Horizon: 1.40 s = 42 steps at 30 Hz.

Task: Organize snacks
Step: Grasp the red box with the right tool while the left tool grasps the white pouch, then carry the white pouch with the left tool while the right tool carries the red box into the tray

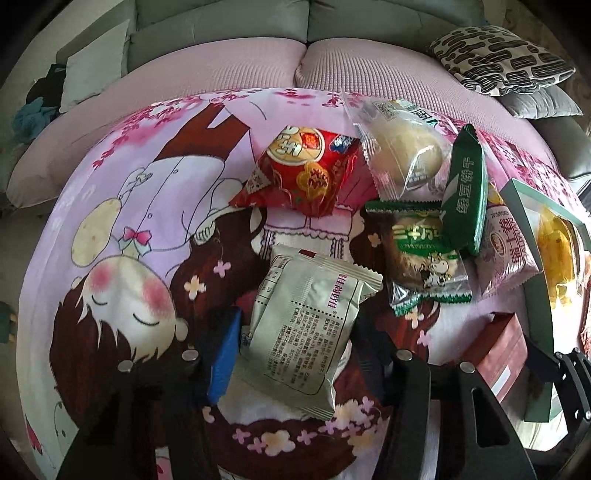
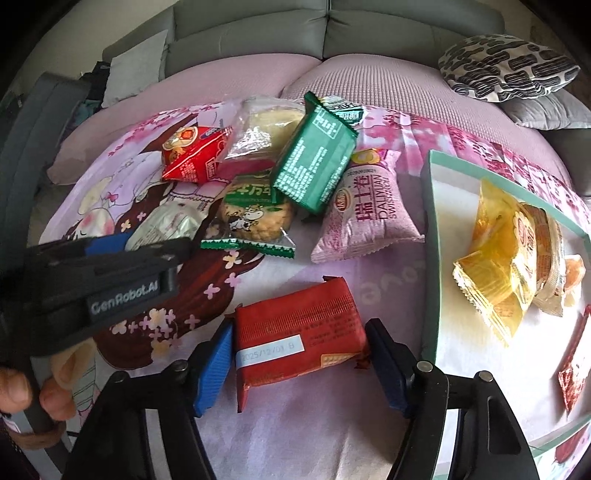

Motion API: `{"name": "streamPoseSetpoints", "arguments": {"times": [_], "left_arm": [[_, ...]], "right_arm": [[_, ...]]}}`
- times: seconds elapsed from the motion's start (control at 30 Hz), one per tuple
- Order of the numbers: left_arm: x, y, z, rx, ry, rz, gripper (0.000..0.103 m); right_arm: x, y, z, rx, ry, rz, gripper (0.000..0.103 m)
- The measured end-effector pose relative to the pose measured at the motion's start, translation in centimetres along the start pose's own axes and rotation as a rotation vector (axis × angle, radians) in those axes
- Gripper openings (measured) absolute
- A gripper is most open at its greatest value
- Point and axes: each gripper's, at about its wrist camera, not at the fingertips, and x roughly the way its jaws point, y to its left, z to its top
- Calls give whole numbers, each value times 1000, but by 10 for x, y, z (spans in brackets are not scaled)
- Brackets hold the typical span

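Entry: left tongs (image 1: pixel 295 339) closing around silver snack packet (image 1: pixel 306 332), right tongs (image 2: pixel 299 365) closing around red snack packet (image 2: pixel 299 332), both lying on the cartoon-print worktop cloth (image 2: pixel 332 424), best squeezed gently; green-rimmed tray (image 2: pixel 430 258) holding yellow-wrapped cakes (image 2: pixel 506 266).

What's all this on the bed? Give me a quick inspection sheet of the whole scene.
Surface: pink cartoon sheet.
Job's things: silver packet, dark red packet, loose snack pile, teal-rimmed tray holding yellow packets.
Clutter: nothing seen.
Grippers: left gripper straddles the silver packet; right gripper straddles the dark red one; fingers not clearly pressing.
Cables: nothing seen.
Surroundings: grey sofa, patterned cushion.
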Motion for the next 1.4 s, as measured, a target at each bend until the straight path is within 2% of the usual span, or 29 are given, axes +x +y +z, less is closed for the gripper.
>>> {"name": "streamPoseSetpoints", "arguments": {"times": [0.67,1.4], "left_arm": [[-14,-2,-8,-44,-10,26,55],[-42,0,-4,-66,-80,22,55]], "right_arm": [[-21,-17,-5,40,-30,16,67],[-48,-15,1,72,-125,71,67]]}}
